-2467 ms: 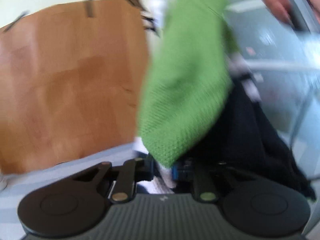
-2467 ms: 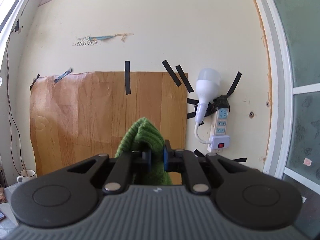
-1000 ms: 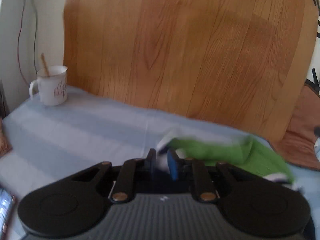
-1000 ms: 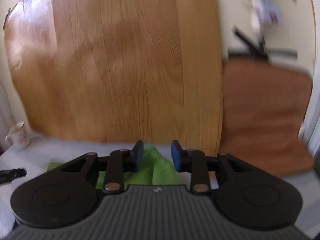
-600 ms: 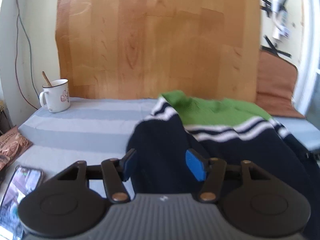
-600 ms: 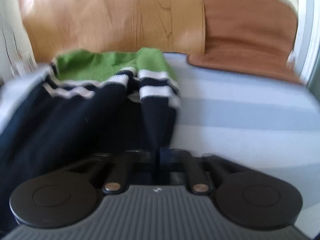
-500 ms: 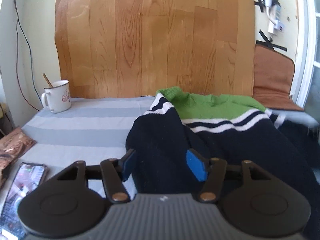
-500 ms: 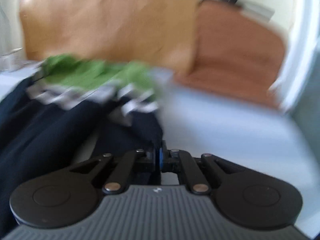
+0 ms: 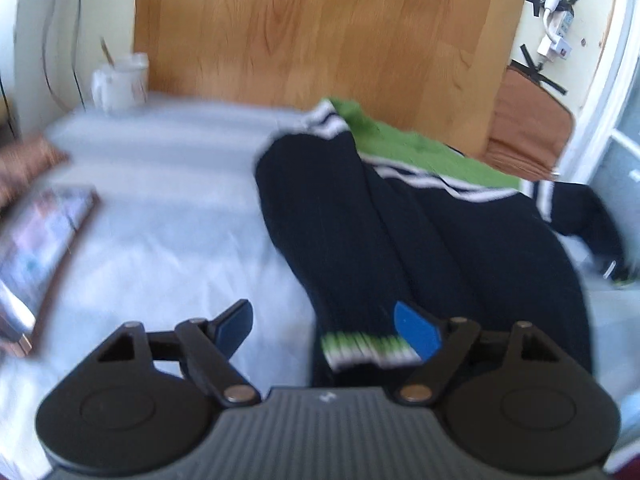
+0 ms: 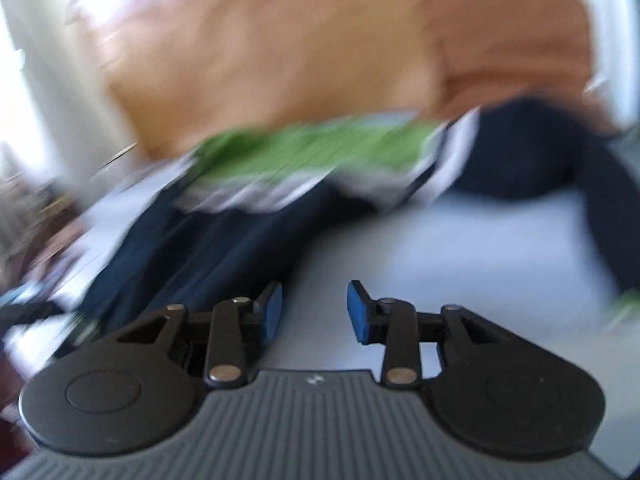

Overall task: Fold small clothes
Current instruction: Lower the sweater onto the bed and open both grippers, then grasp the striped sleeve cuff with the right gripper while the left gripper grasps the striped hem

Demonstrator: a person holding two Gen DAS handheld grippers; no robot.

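Note:
A small knit sweater [image 9: 432, 236], navy with white stripes and a green top, lies spread on the pale blue striped cloth [image 9: 168, 232]. One navy sleeve runs toward me and its green-and-white cuff [image 9: 366, 350] lies between the open fingers of my left gripper [image 9: 324, 326]. In the blurred right wrist view the sweater [image 10: 224, 248] lies ahead and to the left. My right gripper [image 10: 314, 312] is open and empty over bare cloth [image 10: 460, 264], just right of the navy body.
A white mug [image 9: 120, 80] stands at the far left by the wooden board [image 9: 320, 28]. A phone [image 9: 38, 240] lies at the left edge. A brown cushion [image 9: 528, 128] leans at the far right, below a taped power strip [image 9: 556, 36].
My right gripper has opened and let go of the sweater. My left gripper has opened wider and tilted down, so the sleeve cuff now lies between its fingers. Both views are blurred by motion.

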